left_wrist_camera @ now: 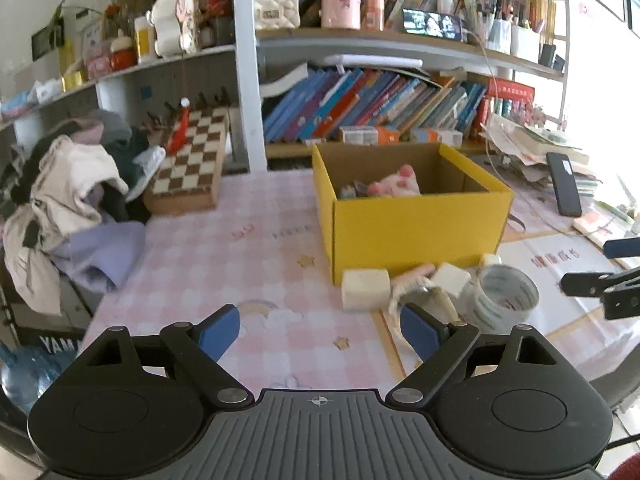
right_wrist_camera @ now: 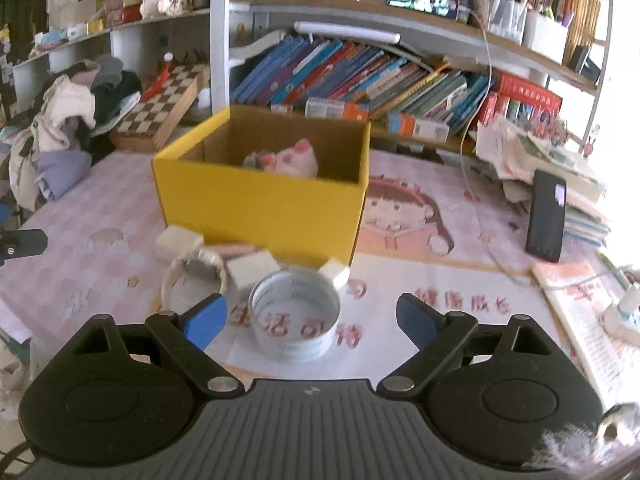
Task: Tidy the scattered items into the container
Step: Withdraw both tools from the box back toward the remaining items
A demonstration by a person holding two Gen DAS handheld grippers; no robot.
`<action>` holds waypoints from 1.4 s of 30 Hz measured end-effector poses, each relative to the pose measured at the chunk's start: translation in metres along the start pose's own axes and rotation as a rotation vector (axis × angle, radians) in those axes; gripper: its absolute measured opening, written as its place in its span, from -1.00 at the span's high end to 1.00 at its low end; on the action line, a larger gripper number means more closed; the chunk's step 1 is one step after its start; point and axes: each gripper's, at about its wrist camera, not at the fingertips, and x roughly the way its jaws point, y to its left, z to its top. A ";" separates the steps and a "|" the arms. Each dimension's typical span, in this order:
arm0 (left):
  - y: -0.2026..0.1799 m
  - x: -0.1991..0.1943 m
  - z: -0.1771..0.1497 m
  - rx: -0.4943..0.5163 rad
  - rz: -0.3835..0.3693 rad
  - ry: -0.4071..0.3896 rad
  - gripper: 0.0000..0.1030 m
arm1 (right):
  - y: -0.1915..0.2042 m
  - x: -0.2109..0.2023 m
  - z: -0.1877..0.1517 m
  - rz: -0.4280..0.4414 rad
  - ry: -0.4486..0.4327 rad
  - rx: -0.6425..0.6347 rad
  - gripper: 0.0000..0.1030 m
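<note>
— Right wrist view: what's in front of the yellow box (right_wrist_camera: pixel 260 204)?
— A tape roll (right_wrist_camera: pixel 294 322), between the right gripper (right_wrist_camera: pixel 310 320)'s wide-apart fingers.
— And the left gripper (left_wrist_camera: pixel 320 330)?
— Fingers apart too, holding nothing.

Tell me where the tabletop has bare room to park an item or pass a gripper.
Free: the pink cloth between the clothes pile and the yellow box, and between that box and the black phone. Crowded: in front of the box, around the tape roll, white blocks and watch.
</note>
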 end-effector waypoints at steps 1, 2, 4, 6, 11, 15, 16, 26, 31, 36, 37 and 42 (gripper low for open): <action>-0.001 0.000 -0.003 0.001 -0.002 -0.001 -0.74 | 0.003 0.001 -0.003 0.002 0.008 0.005 -0.78; -0.004 0.000 -0.005 0.003 -0.004 0.000 -0.74 | 0.006 0.002 -0.007 0.003 0.016 0.009 -0.78; -0.009 0.000 -0.010 0.006 -0.008 0.009 -0.74 | 0.011 0.003 -0.014 0.006 0.031 0.019 -0.78; -0.014 0.001 -0.016 0.016 -0.023 0.027 -0.74 | 0.017 0.005 -0.021 0.010 0.047 0.028 -0.78; -0.026 0.003 -0.028 0.052 -0.053 0.064 -0.74 | 0.030 0.008 -0.034 0.015 0.081 -0.009 -0.79; -0.023 0.005 -0.030 0.024 -0.056 0.067 -0.74 | 0.034 0.008 -0.036 0.016 0.082 -0.032 -0.79; -0.022 0.006 -0.031 0.013 -0.058 0.069 -0.74 | 0.036 0.008 -0.037 0.017 0.084 -0.037 -0.79; -0.029 0.015 -0.035 0.036 -0.079 0.107 -0.74 | 0.038 0.015 -0.043 0.008 0.127 -0.025 -0.79; -0.032 0.023 -0.036 0.060 -0.085 0.134 -0.74 | 0.037 0.019 -0.041 0.010 0.130 -0.013 -0.79; -0.028 0.025 -0.029 0.045 -0.057 0.135 -0.74 | 0.037 0.017 -0.040 -0.010 0.137 -0.020 -0.79; -0.028 0.027 -0.028 0.041 -0.062 0.138 -0.74 | 0.035 0.016 -0.039 -0.009 0.140 -0.014 -0.78; -0.043 0.027 -0.027 0.103 -0.085 0.133 -0.74 | 0.031 0.016 -0.034 0.001 0.157 -0.002 -0.75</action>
